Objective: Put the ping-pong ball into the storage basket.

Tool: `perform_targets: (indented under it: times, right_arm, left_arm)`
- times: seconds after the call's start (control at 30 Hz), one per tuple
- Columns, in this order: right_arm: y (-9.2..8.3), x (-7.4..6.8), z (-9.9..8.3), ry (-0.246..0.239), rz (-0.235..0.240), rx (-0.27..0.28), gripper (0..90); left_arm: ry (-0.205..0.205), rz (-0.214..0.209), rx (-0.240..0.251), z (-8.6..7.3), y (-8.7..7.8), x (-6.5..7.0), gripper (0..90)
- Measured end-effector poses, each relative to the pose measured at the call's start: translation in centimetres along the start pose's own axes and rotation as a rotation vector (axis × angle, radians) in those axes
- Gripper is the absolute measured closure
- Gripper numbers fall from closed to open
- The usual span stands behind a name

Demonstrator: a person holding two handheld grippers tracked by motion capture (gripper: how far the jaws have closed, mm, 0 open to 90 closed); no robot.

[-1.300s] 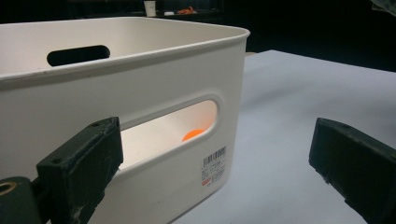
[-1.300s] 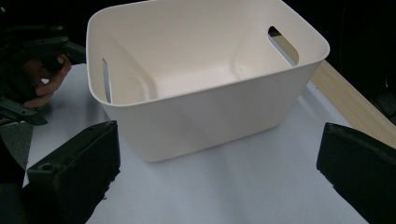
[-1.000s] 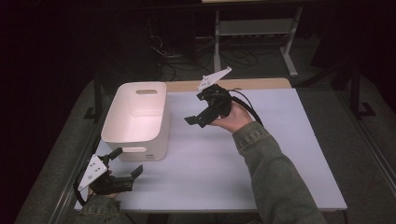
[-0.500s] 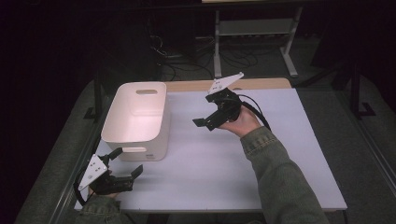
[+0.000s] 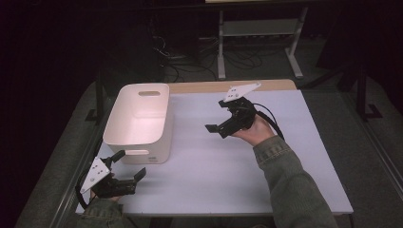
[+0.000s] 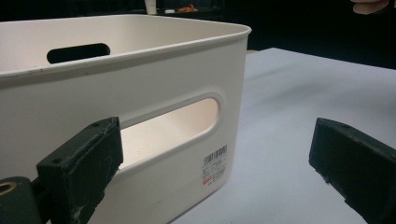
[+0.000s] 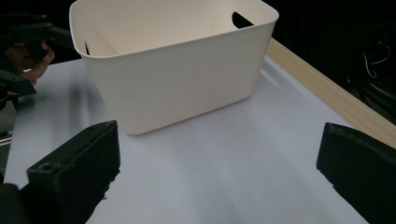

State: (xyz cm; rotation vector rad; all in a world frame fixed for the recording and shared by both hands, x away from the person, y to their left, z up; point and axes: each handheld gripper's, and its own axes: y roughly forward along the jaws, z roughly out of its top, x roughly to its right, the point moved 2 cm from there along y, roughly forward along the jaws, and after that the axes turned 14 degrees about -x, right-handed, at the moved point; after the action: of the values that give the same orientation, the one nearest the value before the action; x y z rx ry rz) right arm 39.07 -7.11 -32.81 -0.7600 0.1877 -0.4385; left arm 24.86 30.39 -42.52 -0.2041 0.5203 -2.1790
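A white plastic bin (image 5: 140, 121) with handle slots stands empty on the left part of the white table (image 5: 214, 175). My left gripper (image 5: 129, 164) rests low at the table's near left corner, just in front of the bin, open and holding nothing. In the left gripper view the bin's near wall (image 6: 154, 79) with a barcode sticker (image 6: 215, 164) sits right ahead of the left gripper (image 6: 217, 140). My right gripper (image 5: 215, 115) hovers open over the table's middle, to the right of the bin. The right gripper (image 7: 219, 149) faces the bin (image 7: 177, 70) across bare table.
A wooden strip (image 5: 214, 87) runs along the table's far edge. Behind it stands a metal rack (image 5: 256, 28) with cables on the dark floor. The right gripper view catches the other hand and its gripper (image 7: 18, 46) beyond the bin's left side.
My right gripper has moved to the right, away from the bin, staying open. The left gripper and the bin have not moved.
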Motion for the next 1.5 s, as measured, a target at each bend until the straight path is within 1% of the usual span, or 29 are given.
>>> perform_targets:
  times: [0.2, 0.43, 0.57, 0.67, 0.83, 0.97, 1.07, 1.13, 1.23, 1.5]
  right_arm:
    - [-0.5, 0.1, -1.0, 0.021, -0.009, 0.012, 0.0]
    - [-1.0, 0.0, -2.0, 0.031, -0.026, 0.028, 0.0]
    - [-1.3, -0.1, -3.0, 0.05, -0.033, 0.042, 0.0]
    - [-1.4, 0.0, -3.9, 0.066, -0.028, 0.053, 0.0]
    - [-1.5, -0.3, -5.1, 0.069, -0.043, 0.043, 0.0]
    - [-2.0, -0.6, -5.9, 0.064, -0.06, 0.054, 0.0]
    - [-2.3, -0.7, -6.7, 0.075, -0.084, 0.065, 0.0]
    - [-2.4, -0.7, -7.1, 0.084, -0.094, 0.079, 0.0]
    - [-2.6, -0.9, -8.0, 0.087, -0.109, 0.086, 0.0]
    - [-3.3, -1.0, -9.6, 0.104, -0.138, 0.105, 0.0]
  left_arm:
    - [0.0, -0.002, -0.002, 0.0, 0.0, 0.0, 2.4]
    - [0.0, -0.002, 0.001, 0.0, 0.0, 0.0, 2.4]
    - [0.001, -0.004, -0.001, 0.1, 0.1, 0.1, 2.4]
    - [0.0, -0.005, -0.001, 0.1, 0.1, 0.1, 2.4]
    - [0.0, -0.005, 0.0, 0.1, 0.0, 0.1, 2.4]
    - [0.0, -0.004, 0.0, 0.1, 0.0, 0.1, 2.4]
    - [-0.002, -0.004, 0.0, 0.1, 0.0, 0.1, 2.4]
    - [-0.002, -0.004, 0.0, 0.1, 0.0, 0.1, 2.4]
    - [-0.003, -0.003, -0.001, 0.1, 0.0, 0.1, 2.4]
    - [-0.004, 0.0, 0.0, 0.1, 0.0, 0.1, 2.3]
